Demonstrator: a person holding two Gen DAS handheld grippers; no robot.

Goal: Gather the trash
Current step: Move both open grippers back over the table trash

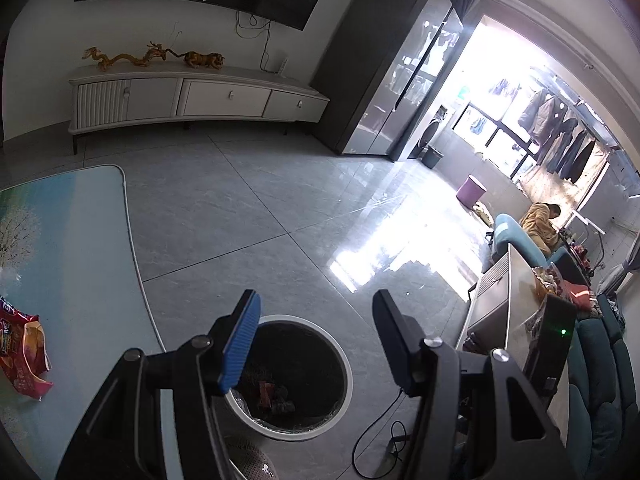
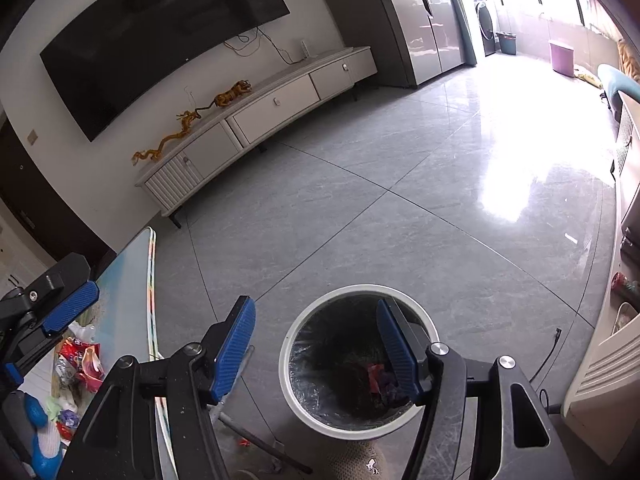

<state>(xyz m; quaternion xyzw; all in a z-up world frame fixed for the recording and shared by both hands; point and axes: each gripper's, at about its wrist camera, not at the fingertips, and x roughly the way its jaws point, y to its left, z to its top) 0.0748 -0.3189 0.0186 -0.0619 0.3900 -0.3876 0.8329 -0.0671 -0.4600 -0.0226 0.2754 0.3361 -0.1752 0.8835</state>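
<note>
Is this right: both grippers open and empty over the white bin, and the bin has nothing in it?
Not quite. The left gripper and right gripper are open and empty, but the white bin already holds wrappers, as the right wrist view shows.

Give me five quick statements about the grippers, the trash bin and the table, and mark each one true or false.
1. The right gripper is open and holds nothing. True.
2. The trash bin is empty. False: wrappers lie at its bottom.
3. A red snack bag lies on the table. True.
4. The left gripper is shut on a wrapper. False: its jaws stand open with nothing between them.
5. The bin stands on the table. False: it stands on the tiled floor beside the table.
</note>
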